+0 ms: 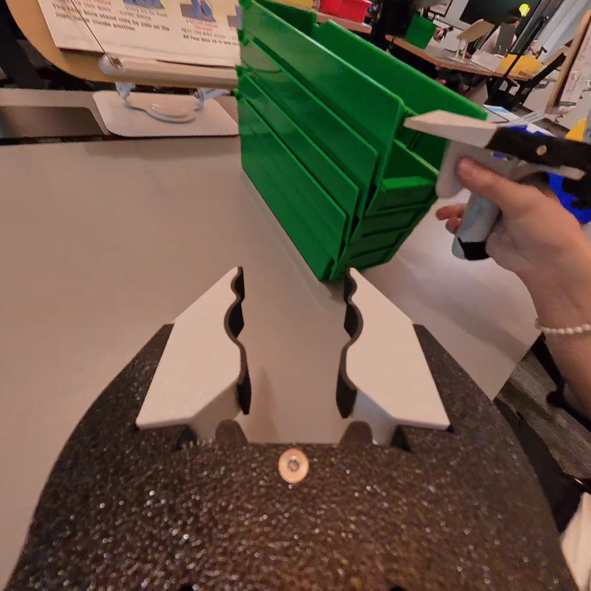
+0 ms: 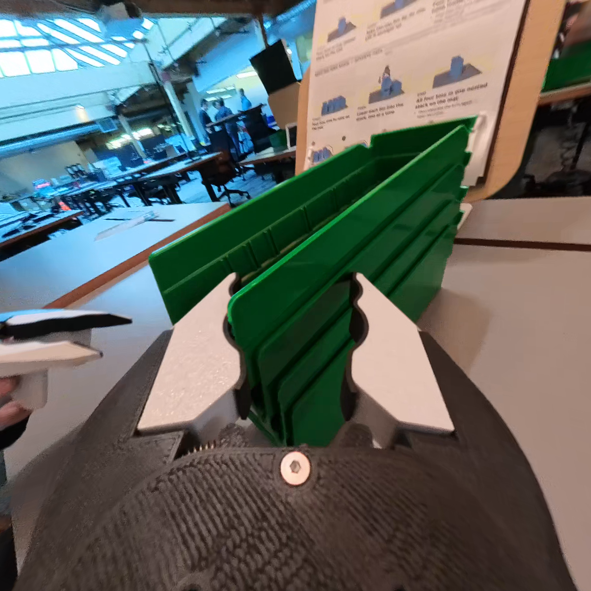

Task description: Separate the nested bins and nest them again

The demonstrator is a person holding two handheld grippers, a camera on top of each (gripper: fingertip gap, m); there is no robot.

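Note:
Several green bins [image 1: 319,160] stand nested in one stack on the grey table [image 1: 96,224]. The stack also shows in the right wrist view [image 2: 399,224]. My left gripper [image 1: 294,271] is open and empty, low over the table, with its right fingertip close to the stack's near bottom corner. My right gripper [image 2: 295,278] is open. Its fingers straddle the near ends of the stack's long walls, and the top bin's wall lies against the left finger. From the left wrist view one right finger [image 1: 447,126] sits at the top bin's upper corner. The left gripper [image 2: 113,335] also shows at the left edge.
A paper instruction board [image 1: 144,25] on a stand with a flat base [image 1: 166,115] stands just behind the stack. A hand [image 1: 527,224] holds the right gripper. The table's right edge [image 1: 511,367] is near. Other tables [image 2: 96,192] and people are far behind.

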